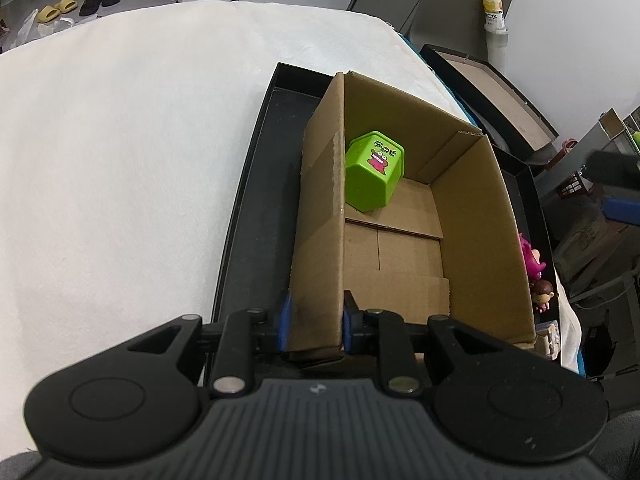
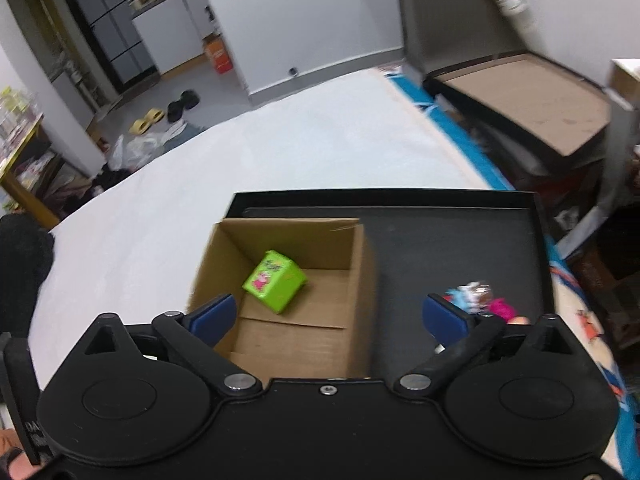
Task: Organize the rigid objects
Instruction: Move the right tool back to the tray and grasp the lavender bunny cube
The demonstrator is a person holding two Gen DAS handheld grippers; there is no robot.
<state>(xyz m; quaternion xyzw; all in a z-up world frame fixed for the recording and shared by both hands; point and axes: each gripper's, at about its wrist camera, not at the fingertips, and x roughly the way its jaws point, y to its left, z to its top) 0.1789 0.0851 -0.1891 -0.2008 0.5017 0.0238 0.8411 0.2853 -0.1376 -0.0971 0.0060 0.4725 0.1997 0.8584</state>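
Green cup, brown box

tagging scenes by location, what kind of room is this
Probably a lived-in home room: yellow slippers and black shoes on the floor, dark glass-door cabinet, and a white cloth-covered table.

Tray: lies on the cloth-covered table, at the table's right side. Cardboard box: stands inside the tray, set toward the tray's left in the right wrist view, bare tray floor to its right. Cup: lies tipped on its side on the box floor, in the far left part, against the left wall. Left gripper: at the box's near left wall, one finger outside the wall, one inside. Right gripper: above the near edge of box and tray. Small figures: in the tray, right of the box, near the near edge. Second tray: off the table, behind and to the right.
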